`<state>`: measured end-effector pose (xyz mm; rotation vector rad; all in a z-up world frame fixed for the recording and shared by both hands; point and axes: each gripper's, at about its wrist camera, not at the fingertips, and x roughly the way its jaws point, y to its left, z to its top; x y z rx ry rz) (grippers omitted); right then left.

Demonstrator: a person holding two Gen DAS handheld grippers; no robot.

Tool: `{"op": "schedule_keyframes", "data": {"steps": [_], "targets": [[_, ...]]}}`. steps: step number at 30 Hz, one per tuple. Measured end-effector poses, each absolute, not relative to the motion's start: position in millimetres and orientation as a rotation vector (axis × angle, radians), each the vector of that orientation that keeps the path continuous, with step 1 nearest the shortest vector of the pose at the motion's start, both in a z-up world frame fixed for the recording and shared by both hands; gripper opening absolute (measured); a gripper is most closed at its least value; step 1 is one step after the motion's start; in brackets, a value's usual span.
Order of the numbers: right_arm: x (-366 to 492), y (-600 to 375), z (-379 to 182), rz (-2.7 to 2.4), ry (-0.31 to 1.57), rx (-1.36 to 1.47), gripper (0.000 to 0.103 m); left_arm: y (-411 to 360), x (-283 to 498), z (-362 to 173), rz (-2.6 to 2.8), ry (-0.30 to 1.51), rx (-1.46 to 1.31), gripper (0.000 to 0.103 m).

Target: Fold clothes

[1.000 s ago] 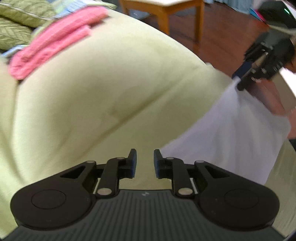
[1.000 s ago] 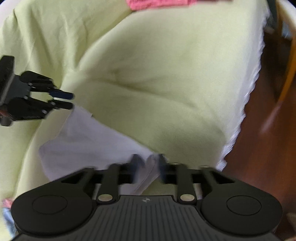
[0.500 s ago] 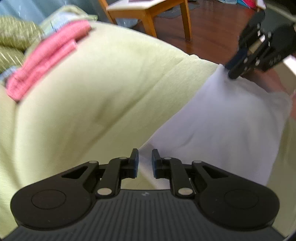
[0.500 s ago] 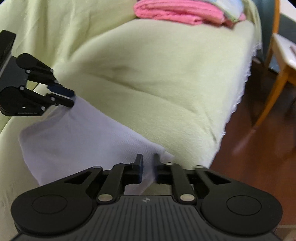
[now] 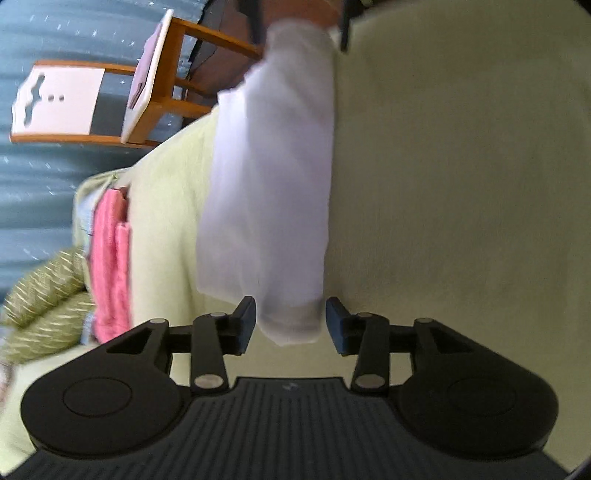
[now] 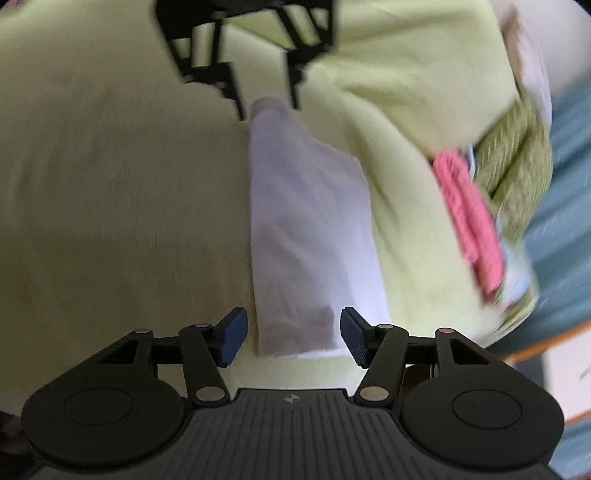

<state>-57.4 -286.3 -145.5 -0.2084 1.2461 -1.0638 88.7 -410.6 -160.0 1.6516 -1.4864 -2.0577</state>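
Note:
A white cloth (image 5: 273,184) lies folded into a long narrow strip on the yellow-green sofa cover (image 5: 461,184). In the left wrist view its near end sits between the jaws of my left gripper (image 5: 290,321). Those jaws are opening, and a gap shows on each side of the cloth. The right gripper (image 5: 299,26) is a dark blur at the strip's far end. In the right wrist view the other end of the cloth (image 6: 306,221) lies between the opening jaws of my right gripper (image 6: 293,328), pads clear of it. The left gripper (image 6: 267,107) is at the top.
A folded pink towel (image 5: 109,258) (image 6: 469,218) lies near the cover's edge beside a green patterned cushion (image 5: 40,295) (image 6: 517,155). A wooden chair (image 5: 110,99) stands on the floor beyond the sofa, in front of a blue curtain (image 5: 37,206).
Both grippers rolled about a quarter turn and swept sideways. The white cloth went from a wide spread sheet to a narrow folded strip. Both jaws went from shut on its corners to open.

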Motion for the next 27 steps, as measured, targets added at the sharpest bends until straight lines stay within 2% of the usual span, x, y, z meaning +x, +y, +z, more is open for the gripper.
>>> {"op": "schedule_keyframes", "data": {"steps": [1,2,3,4,5,7,10,12,13,14,16,17,21,23,26,27], "targets": [[-54.6,-286.9,-153.2,-1.072,1.261,-0.244,0.056,-410.2,91.1,-167.5,-2.025,-1.535,1.643,0.037],[-51.4,-290.2,-160.3,-1.08,1.288,-0.265,0.05,-411.3,93.5,-173.3,-2.002,-1.58,1.627,0.035],[-52.3,-292.1,-165.7,-1.082,1.309,-0.264,0.041,-411.9,93.6,-177.8,-1.985,-1.604,1.627,0.023],[-54.0,-293.5,-169.8,-1.088,1.313,-0.244,0.025,-412.3,93.9,-181.7,-1.973,-1.622,1.632,0.015],[-55.8,-294.3,-168.2,-1.097,1.303,-0.216,0.022,-411.9,95.5,-184.6,-1.971,-1.633,1.64,0.009],[-54.7,-296.1,-164.1,-1.119,1.298,-0.201,0.019,-411.1,102.8,-191.0,-1.957,-1.695,1.624,0.008],[-57.4,-298.9,-171.6,-1.114,1.387,-0.151,0.0,-411.2,110.2,-199.5,-1.938,-1.742,1.592,0.006],[-66.6,-296.9,-177.9,-1.105,1.431,-0.129,0.0,-410.7,110.8,-200.6,-1.941,-1.741,1.583,0.006],[-69.9,-293.3,-174.3,-1.107,1.422,-0.131,0.006,-410.3,110.7,-196.7,-1.958,-1.72,1.582,0.009],[-73.5,-291.6,-167.6,-1.118,1.406,-0.103,0.024,-409.9,110.7,-192.8,-1.974,-1.699,1.581,0.014],[-83.9,-291.6,-147.4,-1.127,1.3,0.055,0.047,-407.3,110.0,-175.4,-2.045,-1.601,1.598,0.028],[-91.9,-296.7,-135.2,-1.137,1.225,0.181,0.052,-410.1,108.0,-161.9,-2.096,-1.497,1.621,0.039],[-156.5,-325.9,-97.3,-1.239,0.809,0.778,0.055,-449.6,98.7,-100.8,-2.293,-0.777,1.733,0.039],[-195.8,-336.9,-94.9,-1.236,0.523,1.043,0.064,-487.3,88.6,-74.7,-2.348,-0.358,1.673,0.039],[-238.8,-362.2,-110.5,-1.24,0.187,1.267,0.065,-556.1,68.5,-62.6,-2.36,0.193,1.486,0.038],[-248.6,-371.7,-118.2,-1.244,0.121,1.304,0.065,-574.7,65.0,-70.0,-2.356,0.317,1.457,0.038]]}}
